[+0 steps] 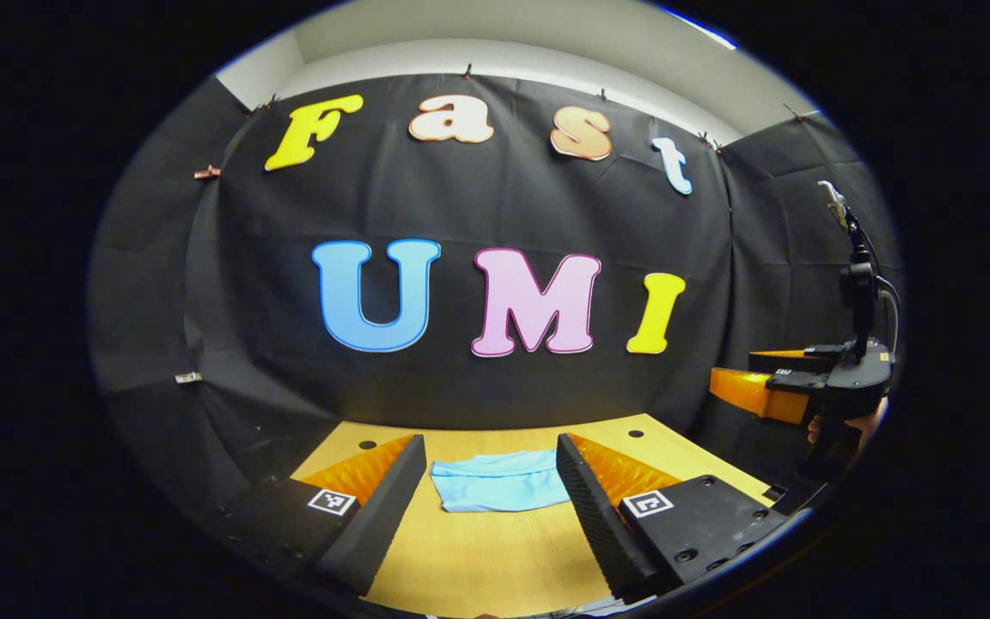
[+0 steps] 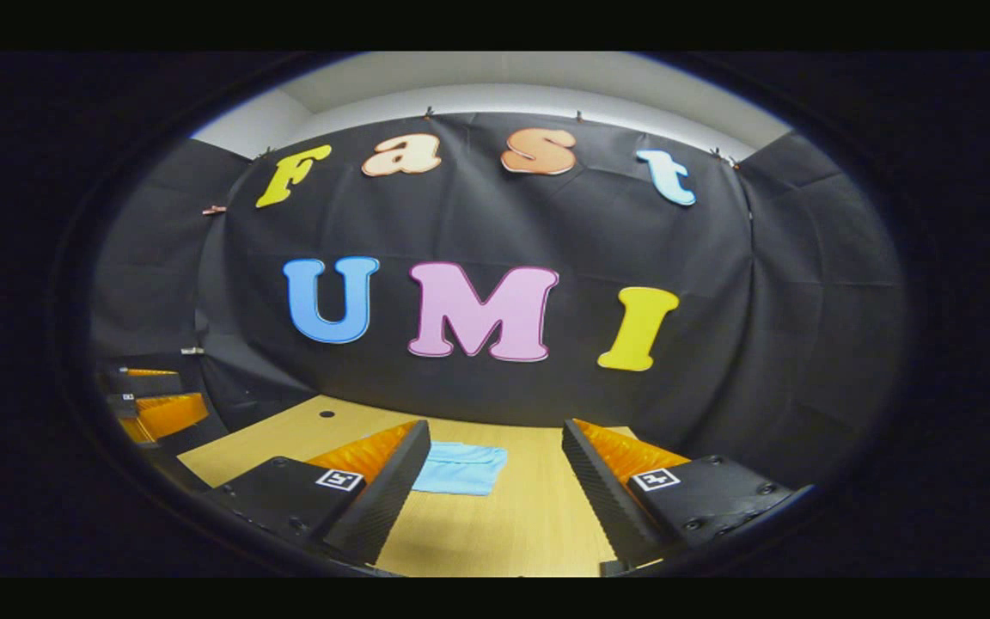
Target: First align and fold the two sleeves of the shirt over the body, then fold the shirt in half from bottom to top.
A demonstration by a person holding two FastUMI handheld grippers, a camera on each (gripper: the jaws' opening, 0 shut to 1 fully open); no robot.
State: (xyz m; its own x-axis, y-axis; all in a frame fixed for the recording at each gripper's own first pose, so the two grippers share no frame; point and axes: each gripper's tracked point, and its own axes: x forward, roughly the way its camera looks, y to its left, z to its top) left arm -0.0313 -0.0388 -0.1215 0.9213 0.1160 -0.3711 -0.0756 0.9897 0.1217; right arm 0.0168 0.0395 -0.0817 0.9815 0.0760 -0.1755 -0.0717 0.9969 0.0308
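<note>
On the desk [image 1: 495,559] lies the shirt [image 1: 499,481], seemingly folded already; both grippers, left [image 1: 486,499] and right [image 2: 495,494], hover above, jaws released. Regrabbing risks undoing the folds.

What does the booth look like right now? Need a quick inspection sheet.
Surface: bare wooden tabletop with small dark holes near its far edge.
Job's things: light blue fabric shirt, lying flat as a compact folded rectangle; also in the right gripper view.
Clutter: nothing seen.
Grippers: left gripper open, raised above the table, shirt beyond its fingers, no contact. Right gripper open, holding nothing; in the left gripper view it is off to the side, held by a hand.
Cables: one dark cable looping above the right gripper.
Surroundings: black cloth booth wall, pale ceiling above.
</note>
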